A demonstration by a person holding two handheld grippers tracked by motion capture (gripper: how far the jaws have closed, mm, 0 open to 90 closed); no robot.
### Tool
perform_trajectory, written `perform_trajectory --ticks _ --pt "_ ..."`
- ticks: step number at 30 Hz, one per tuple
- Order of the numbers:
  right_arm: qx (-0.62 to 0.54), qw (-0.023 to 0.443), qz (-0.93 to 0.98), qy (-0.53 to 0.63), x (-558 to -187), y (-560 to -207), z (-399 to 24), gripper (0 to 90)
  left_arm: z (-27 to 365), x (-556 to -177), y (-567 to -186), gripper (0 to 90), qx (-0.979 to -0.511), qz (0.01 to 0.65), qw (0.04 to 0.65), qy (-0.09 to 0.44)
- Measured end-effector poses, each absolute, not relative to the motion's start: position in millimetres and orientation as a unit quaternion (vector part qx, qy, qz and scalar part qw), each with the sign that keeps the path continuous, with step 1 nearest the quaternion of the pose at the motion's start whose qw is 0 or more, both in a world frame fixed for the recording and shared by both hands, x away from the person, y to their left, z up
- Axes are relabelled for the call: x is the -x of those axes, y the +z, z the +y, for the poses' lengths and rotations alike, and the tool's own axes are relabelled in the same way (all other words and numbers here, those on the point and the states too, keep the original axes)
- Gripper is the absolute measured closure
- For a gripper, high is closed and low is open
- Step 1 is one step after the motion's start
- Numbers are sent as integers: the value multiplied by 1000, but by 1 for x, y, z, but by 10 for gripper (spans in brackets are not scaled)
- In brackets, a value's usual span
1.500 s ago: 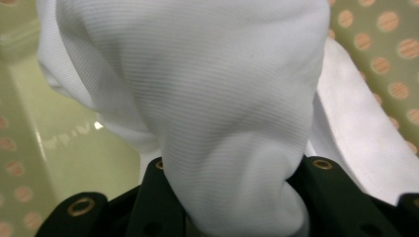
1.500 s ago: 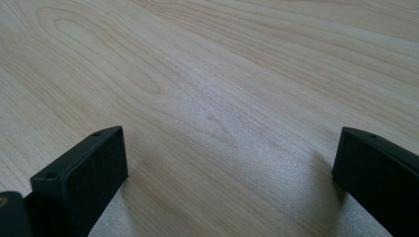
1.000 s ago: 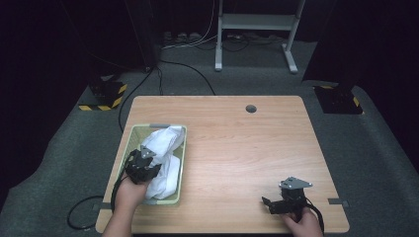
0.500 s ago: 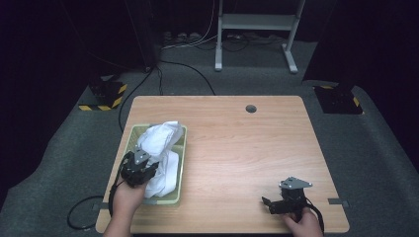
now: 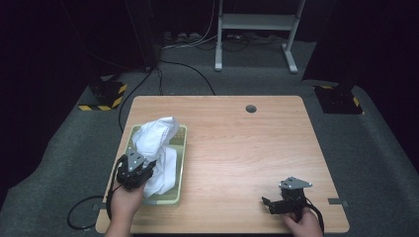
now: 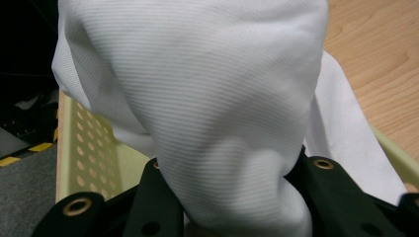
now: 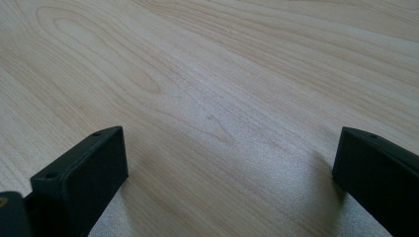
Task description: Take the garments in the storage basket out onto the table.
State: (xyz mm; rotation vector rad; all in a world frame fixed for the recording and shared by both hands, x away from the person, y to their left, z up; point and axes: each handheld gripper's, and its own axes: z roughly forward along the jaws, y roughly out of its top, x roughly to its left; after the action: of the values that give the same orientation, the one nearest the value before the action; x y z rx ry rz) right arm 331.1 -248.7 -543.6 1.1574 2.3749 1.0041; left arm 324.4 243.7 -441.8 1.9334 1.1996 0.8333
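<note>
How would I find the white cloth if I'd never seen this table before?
Start at the wooden table and look to its near left corner, where a pale green tray with holes in its wall sits. The white cloth bunches up out of that tray, pinched by the left tongs. It is the only soft, white, crumpled thing there.

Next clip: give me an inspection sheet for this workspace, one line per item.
Surface: wooden table, round hole near far edge.
Job's things: white cloth bunched, partly in the pale green tray.
Clutter: nothing seen.
Grippers: left gripper shut on the cloth over the tray; right gripper open, jaws wide apart above bare wood.
Cables: one trails from each gripper; more on the floor.
Surroundings: dark room, grey carpet, white metal stand.
</note>
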Motion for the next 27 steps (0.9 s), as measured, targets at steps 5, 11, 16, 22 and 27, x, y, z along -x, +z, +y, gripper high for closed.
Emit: perform_trajectory --ticks 5,11,16,22,27 --pt "-404 157 830 351 -331 -544 -249 0 242 -321 -436 655 -740 460 359 334" --pt "-404 157 830 351 -331 -544 -249 0 241 -317 -431 655 -734 456 367 346" --pt "-404 156 830 351 -331 -544 -249 0 240 -314 -427 655 -726 453 376 356" --pt "-404 157 830 351 -331 -544 -249 0 238 -311 -421 654 -718 447 387 367" --pt "-404 157 830 351 -331 -544 -249 0 237 -309 -416 654 -713 443 396 372"
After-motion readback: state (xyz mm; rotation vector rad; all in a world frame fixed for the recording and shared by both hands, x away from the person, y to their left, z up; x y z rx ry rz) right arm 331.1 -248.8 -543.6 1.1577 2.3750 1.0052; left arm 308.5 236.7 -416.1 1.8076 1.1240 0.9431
